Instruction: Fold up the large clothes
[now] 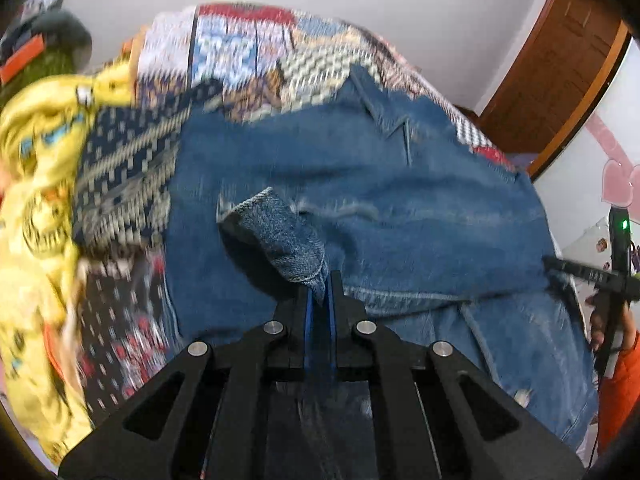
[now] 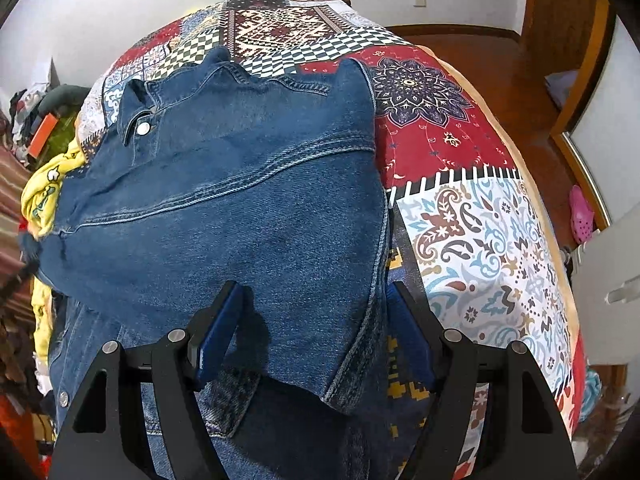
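Left gripper (image 1: 320, 280) pinches a denim cuff (image 1: 288, 236); the jacket (image 1: 380, 208) spreads ahead on the bedspread (image 1: 248, 52). Right gripper (image 2: 316, 320) is spread wide, jaws straddling the folded panel's right edge directly ahead, so it looks better placed there.

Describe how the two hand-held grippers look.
Left hand-held gripper and right hand-held gripper: matte black linkage arms with triangular cutouts, silver round pivot pins and blue finger pads. No cables or markings show on either.

A bed (image 2: 460, 128) with a patchwork cover stands against a white wall (image 2: 120, 12). Beside the bed lies a wooden floor (image 2: 500, 64).
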A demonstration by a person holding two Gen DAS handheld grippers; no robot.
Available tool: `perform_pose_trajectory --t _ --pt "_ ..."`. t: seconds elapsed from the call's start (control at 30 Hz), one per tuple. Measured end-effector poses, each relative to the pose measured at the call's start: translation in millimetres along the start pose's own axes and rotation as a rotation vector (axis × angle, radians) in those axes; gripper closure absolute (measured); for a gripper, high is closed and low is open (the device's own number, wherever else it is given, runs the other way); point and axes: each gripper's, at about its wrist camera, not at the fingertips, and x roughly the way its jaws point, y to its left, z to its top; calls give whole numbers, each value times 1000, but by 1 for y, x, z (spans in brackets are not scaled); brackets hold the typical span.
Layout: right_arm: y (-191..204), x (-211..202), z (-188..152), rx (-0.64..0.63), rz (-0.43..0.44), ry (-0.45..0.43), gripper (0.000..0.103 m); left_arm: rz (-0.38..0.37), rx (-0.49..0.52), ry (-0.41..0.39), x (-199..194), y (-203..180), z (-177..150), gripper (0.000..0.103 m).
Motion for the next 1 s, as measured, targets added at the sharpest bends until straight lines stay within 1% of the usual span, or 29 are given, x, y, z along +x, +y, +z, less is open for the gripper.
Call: perform_pose_trajectory --t 0.07,0.2,0.27,0.33,0.37,0.4,0.43,0.47,0.5,0.53,0.63,0.7,0.73,0.8,0.83,0.93,1.0 --pt "2 0 -1 -3 -11 0 33 40 2 26 3 2 -18 97" --pt "4 0 -1 -1 -21 1 32 117 -16 95 13 22 -40 97" --pt "3 0 -1 1 -23 1 32 126 -40 122 10 34 -48 96" --pt "3 0 0 3 -29 3 32 127 -56 125 3 43 -51 93" --pt "3 -1 0 3 -33 6 32 139 -61 117 -4 48 -49 91" --pt "4 -2 1 2 -39 9 32 151 -65 105 -10 53 -46 85" --pt "5 -4 3 1 -45 9 32 161 -69 93 -16 57 -42 73" --pt "6 -7 5 -3 -50 3 32 168 -72 82 -20 60 -38 66" --pt "7 -10 7 -9 -54 -4 32 178 -79 54 -28 65 -30 58" --pt "8 -14 10 -16 -56 -17 32 183 -83 36 -32 68 -24 55" --pt "10 -26 21 -27 -49 -66 32 184 -98 -4 -41 80 2 55" --pt "7 -35 33 -22 -34 -103 32 168 -115 -27 -41 89 22 54" --pt "5 -37 39 -16 -32 -115 32 147 -127 -36 -40 93 32 51" --pt "1 -36 48 -6 -44 -123 32 78 -160 -50 -38 99 50 46" --pt "-1 -34 55 0 -52 -122 32 58 -173 -54 -33 102 59 46" --pt "-10 -20 71 26 -50 -102 32 36 -186 -32 -15 107 77 45" --pt "-17 -5 80 57 -42 -76 32 19 -202 6 7 112 88 45"
